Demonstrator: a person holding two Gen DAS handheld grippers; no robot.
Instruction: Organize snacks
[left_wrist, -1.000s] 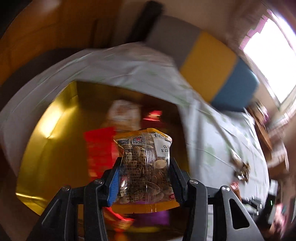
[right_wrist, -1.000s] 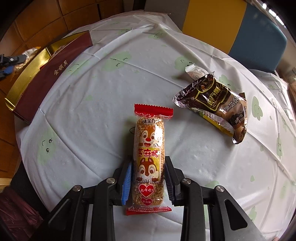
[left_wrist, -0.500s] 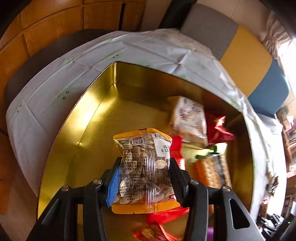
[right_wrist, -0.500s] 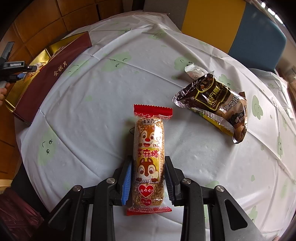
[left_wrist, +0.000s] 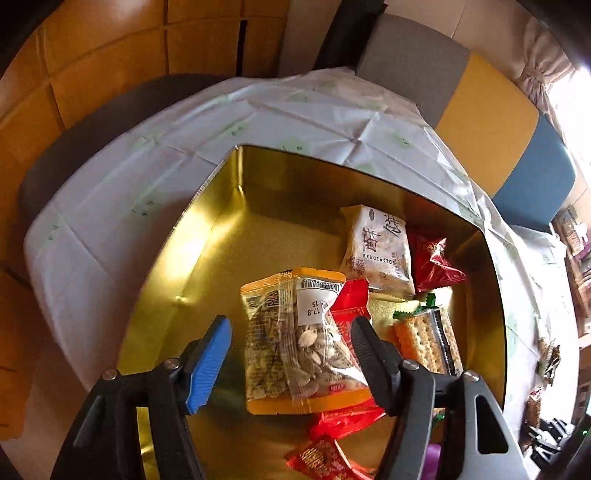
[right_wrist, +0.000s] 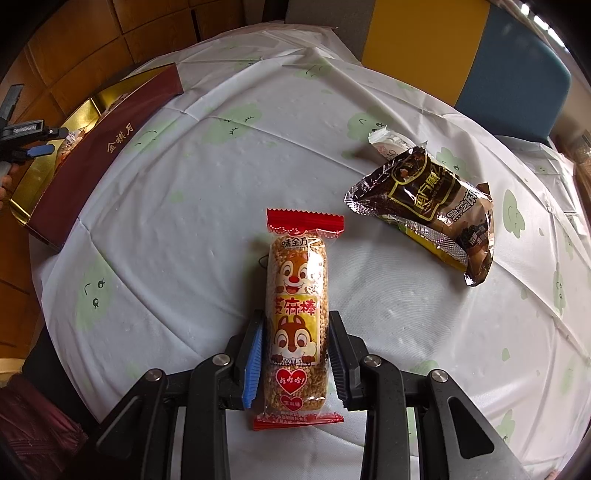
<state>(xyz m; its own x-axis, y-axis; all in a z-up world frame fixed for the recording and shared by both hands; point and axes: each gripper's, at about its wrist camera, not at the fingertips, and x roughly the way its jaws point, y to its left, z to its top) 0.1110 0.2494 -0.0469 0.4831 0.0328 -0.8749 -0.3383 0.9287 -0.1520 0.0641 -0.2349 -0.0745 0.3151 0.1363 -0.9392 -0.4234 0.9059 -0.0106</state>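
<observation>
While our left gripper (left_wrist: 290, 347) hangs over the gold tin (left_wrist: 207, 236), its jaws have just been opening wide, clear of the seed packet (left_wrist: 299, 343) between them, which lies inside at six o'clock. Our right gripper (right_wrist: 295, 354) clamps a sesame bar (right_wrist: 298, 314) on the tablecloth (right_wrist: 184, 206); a dark wrapper (right_wrist: 436, 199) lies at two o'clock.

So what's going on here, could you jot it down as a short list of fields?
box: gold tin, open, on the white tablecloth
left gripper: fingers just opened, seed packet lies loose between them in the tin
right gripper: fingers shut on the squirrel sesame bar
still on cloth: dark foil sesame packet
</observation>
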